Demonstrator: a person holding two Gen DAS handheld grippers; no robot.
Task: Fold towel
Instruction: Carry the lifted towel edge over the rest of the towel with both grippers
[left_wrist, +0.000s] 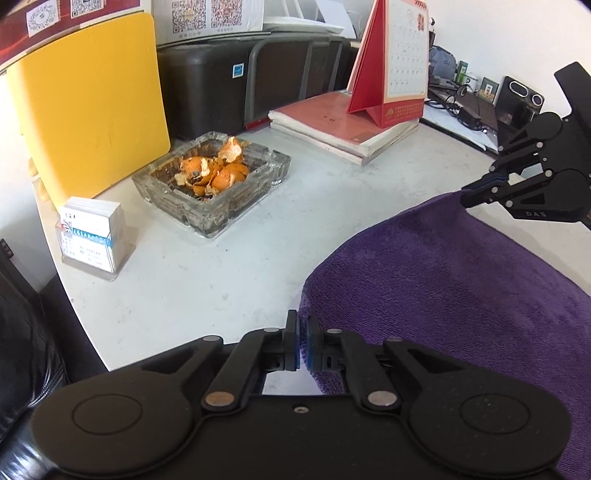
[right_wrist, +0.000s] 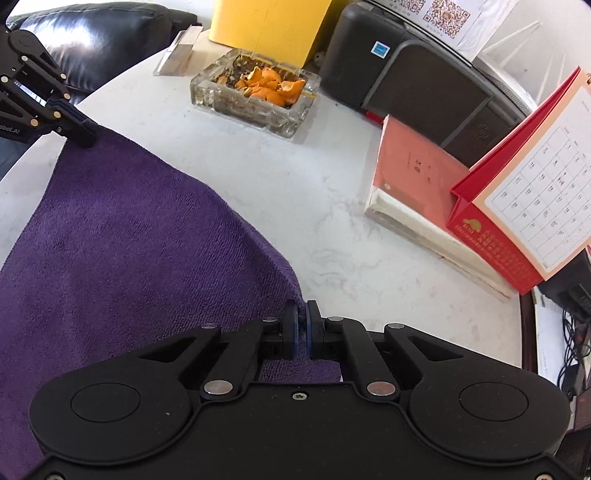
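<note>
A pale marbled bench carries a purple towel, spread across its near side with the far edge lifted between two hand-held tools. Behind it stand a yellow board, a dark printer and a red desk calendar resting on a stack of books; closer in sits a glass ashtray filled with orange peel, and a small card holder near the bench's edge. The left tool is clenched on one far corner of the towel, its blue pads pinching a thin fold of cloth; the right tool is likewise clamped on the other far corner, each tool visible at the edge of the other's view. The cloth looks soft, light and plush, a terry or microfibre weave that should drape and sag between the grips rather than hold a line, and it is not likely to slip from rubber pads. Corners appear the soundest places to hold, as both tools do now, since a grip mid-edge would let the ends droop and skew the fold. The fold seems in its opening stage, with the pinched edge ready to be carried over toward the near edge.
</note>
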